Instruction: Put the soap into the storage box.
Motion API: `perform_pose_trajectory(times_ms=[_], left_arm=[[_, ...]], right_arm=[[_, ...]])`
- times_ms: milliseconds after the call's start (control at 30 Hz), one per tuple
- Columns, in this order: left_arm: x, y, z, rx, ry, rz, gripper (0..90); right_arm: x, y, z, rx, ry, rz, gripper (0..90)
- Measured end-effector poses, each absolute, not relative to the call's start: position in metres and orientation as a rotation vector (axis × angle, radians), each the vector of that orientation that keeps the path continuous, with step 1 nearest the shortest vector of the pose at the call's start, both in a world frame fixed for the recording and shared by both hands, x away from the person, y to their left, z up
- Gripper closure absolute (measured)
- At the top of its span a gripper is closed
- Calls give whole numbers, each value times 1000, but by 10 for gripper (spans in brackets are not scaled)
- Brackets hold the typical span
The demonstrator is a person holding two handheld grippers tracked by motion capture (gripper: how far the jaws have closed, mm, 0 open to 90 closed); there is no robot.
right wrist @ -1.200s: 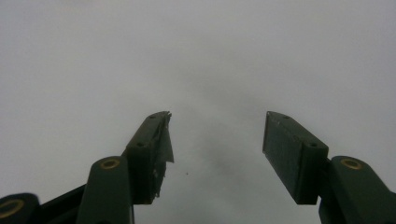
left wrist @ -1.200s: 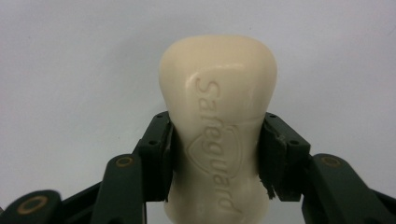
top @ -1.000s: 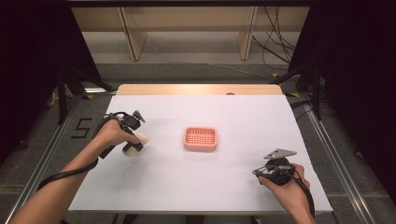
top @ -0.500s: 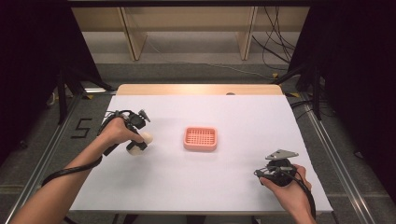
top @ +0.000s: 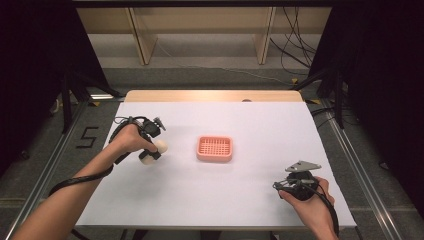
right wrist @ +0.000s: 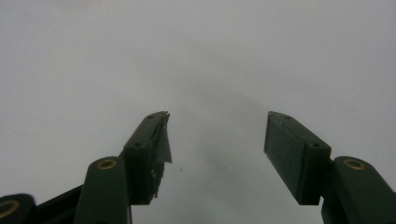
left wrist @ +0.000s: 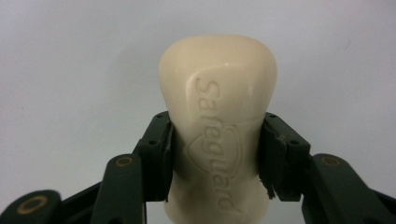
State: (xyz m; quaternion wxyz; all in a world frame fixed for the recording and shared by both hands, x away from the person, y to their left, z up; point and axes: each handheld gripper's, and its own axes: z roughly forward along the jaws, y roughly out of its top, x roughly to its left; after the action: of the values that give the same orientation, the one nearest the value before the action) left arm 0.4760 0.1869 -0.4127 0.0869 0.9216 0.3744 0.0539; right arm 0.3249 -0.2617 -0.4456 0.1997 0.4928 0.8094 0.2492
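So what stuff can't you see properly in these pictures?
- Soap bar: its lower end is cut off by the bottom edge of the left gripper view.
- Left claw: in the high view the hand covers most of it.
- Right claw: too small in the high view to tell how its jaws stand.
- Pink dish: too small in the high view to tell whether its grid is holes or ridges.

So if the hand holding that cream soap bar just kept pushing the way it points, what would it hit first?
Probably the pink slotted tray: in the high view the left gripper, shut on the soap bar, points roughly toward it across bare white table. The exact aim and height are hard to judge.
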Motion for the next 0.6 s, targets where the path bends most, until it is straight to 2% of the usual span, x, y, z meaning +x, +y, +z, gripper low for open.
perform_pose_trajectory(times_ms=[600], left_arm=[[480,170,-414,2795,973,177,496]], right_arm=[[325,-262,-446,1373,2261,698,403]])
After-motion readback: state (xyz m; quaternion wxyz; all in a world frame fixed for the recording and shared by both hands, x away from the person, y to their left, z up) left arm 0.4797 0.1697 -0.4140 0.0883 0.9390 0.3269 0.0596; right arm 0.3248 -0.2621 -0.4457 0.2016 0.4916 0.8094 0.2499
